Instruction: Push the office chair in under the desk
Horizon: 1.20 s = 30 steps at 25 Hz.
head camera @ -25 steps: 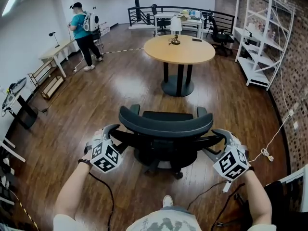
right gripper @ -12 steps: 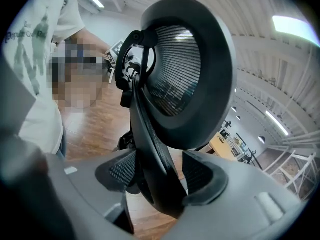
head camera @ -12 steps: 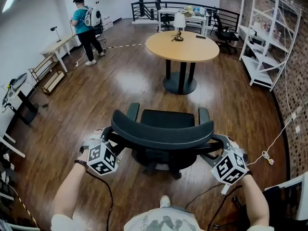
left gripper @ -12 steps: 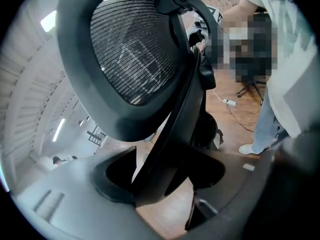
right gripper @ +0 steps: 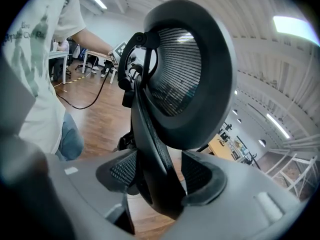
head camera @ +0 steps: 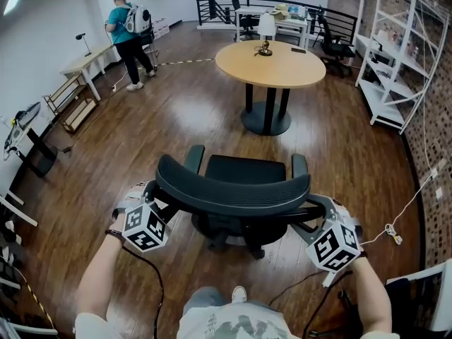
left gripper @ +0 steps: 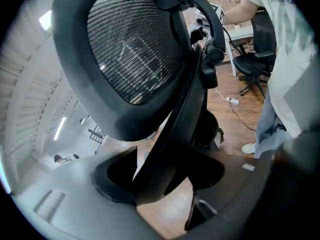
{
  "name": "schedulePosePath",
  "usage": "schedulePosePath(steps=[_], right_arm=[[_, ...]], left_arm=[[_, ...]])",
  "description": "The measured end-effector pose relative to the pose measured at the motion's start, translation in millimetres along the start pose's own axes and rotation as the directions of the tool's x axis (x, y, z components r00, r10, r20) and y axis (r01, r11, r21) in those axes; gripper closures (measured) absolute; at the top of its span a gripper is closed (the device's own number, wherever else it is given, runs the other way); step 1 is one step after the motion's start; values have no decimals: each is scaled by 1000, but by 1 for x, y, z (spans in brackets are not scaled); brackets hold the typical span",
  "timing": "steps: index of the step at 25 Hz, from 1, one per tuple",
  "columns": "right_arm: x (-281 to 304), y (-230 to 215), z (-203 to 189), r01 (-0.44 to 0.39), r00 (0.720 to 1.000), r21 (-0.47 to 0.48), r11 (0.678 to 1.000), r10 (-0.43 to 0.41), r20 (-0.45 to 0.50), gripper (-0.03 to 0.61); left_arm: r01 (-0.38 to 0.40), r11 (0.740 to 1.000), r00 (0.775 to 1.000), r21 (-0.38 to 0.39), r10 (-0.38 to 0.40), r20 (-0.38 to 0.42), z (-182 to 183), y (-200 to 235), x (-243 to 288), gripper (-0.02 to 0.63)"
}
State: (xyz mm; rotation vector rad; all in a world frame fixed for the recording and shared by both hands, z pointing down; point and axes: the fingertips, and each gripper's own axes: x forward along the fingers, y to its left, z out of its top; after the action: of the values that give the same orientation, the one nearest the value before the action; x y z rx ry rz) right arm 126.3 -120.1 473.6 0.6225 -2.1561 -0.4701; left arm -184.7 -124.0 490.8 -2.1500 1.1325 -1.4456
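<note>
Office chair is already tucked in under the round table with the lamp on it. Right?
No. The head view shows the office chair out on the open wood floor, apart from the round table. The lamp is on that table.

1. The office chair [head camera: 236,189] stands on the wooden floor [head camera: 176,119] just in front of the camera wearer, backrest nearest them, seat facing away.
2. Ahead of the chair, well apart from it, stands the round table [head camera: 272,63]; a lamp [head camera: 267,27] sits on its far side.
3. A shelving unit [head camera: 395,55] lines the right wall.
4. Far left, another person [head camera: 127,37] stands beside a desk [head camera: 83,63] along the left wall.
5. Behind the table runs a railing [head camera: 212,9], with what look like more desks and chairs past it.
</note>
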Motion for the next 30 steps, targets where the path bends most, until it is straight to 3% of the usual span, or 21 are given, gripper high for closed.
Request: schedulePosePath(steps=[30], right_arm=[[117,-155,-6,62,997,52,997,-59,-49,304]], left_arm=[[35,999,999,34,-36,19,23,144,153,311]])
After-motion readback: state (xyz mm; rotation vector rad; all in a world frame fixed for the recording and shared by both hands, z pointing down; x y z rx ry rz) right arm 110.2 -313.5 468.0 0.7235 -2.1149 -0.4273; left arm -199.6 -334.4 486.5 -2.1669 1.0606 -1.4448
